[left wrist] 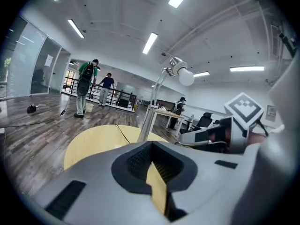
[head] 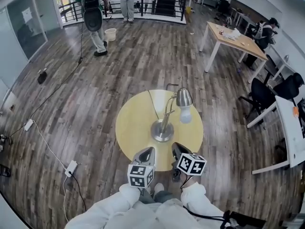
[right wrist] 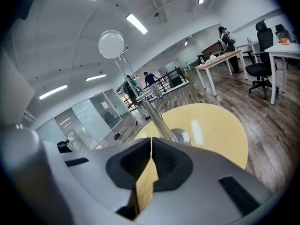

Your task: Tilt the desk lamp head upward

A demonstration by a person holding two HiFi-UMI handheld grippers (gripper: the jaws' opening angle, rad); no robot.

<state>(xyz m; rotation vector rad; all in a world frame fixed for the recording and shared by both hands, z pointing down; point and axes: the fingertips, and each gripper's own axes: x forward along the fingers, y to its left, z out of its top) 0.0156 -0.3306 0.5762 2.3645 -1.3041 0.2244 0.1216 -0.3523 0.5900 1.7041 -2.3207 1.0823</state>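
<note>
So, the left gripper (head: pixel 146 154) and right gripper (head: pixel 178 150) were both seen pressed shut, empty, at the table's (head: pixel 125 128) 6 o'clock edge. The lamp (head: pixel 164 123) was parked mid-table, its head (head: pixel 184 99) drooped toward 2 o'clock. If the head got shoved with closed jaws, the whole lamp could be tipped.

You're wearing loose white sleeves (head: pixel 125 198).
Your grey left gripper (head: pixel 147 151) and right gripper (head: pixel 177 148) are each carrying a black-and-white marker cube (head: pixel 140 174); a black cable (head: pixel 205 217) is trailing beside your right sleeve (head: pixel 199 197).
</note>
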